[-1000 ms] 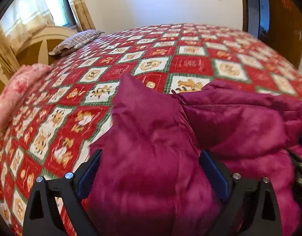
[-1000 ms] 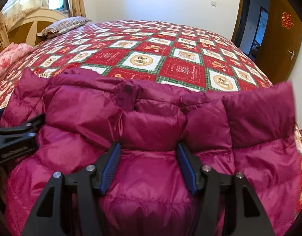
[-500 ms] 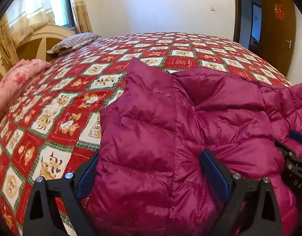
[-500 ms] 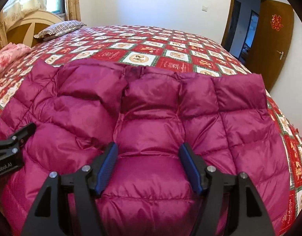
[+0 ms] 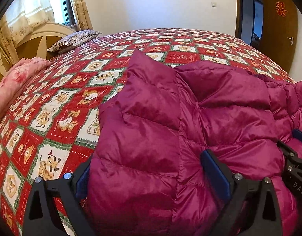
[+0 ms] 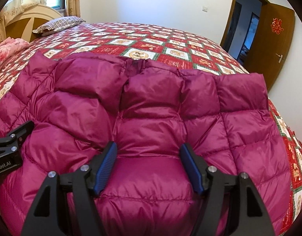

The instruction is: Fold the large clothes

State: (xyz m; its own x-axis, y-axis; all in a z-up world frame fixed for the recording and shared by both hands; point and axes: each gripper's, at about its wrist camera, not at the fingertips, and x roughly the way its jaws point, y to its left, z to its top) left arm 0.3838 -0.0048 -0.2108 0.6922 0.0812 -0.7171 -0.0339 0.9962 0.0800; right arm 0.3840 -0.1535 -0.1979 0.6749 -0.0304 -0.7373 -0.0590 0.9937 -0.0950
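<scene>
We are laying the magenta puffer jacket (image 6: 151,118) flat on the bed (image 6: 151,39) to square it for folding, both the left hand-held gripper (image 5: 149,169) and right hand-held gripper (image 6: 149,163) standing wide apart astride its padding, pinching nothing.

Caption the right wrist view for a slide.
Right hand-held gripper straddling a puffy magenta down jacket laid on a red patchwork bedspread.
</scene>
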